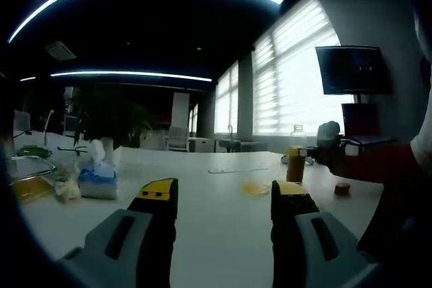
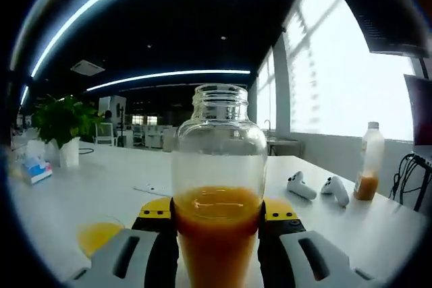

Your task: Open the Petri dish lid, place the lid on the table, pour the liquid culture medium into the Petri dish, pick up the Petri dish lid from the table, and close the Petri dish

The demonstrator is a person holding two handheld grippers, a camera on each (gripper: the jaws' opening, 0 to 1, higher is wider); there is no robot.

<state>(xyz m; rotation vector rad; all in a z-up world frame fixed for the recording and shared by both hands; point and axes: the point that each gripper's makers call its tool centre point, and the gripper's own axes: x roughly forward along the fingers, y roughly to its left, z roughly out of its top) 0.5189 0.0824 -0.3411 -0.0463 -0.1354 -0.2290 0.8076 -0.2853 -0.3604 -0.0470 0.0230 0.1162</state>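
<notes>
Right claw (image 2: 217, 224) clenched on upright bottle (image 2: 218, 187), part full of orange medium. Left claw (image 1: 224, 200) released, holding nothing. Dish (image 1: 256, 187) on bench (image 1: 202, 234), yellow inside, lid apparently off. Advice: carry bottle level, tilt slowly over dish centre.

text: none legible | labels: none legible | signs: none legible
</notes>
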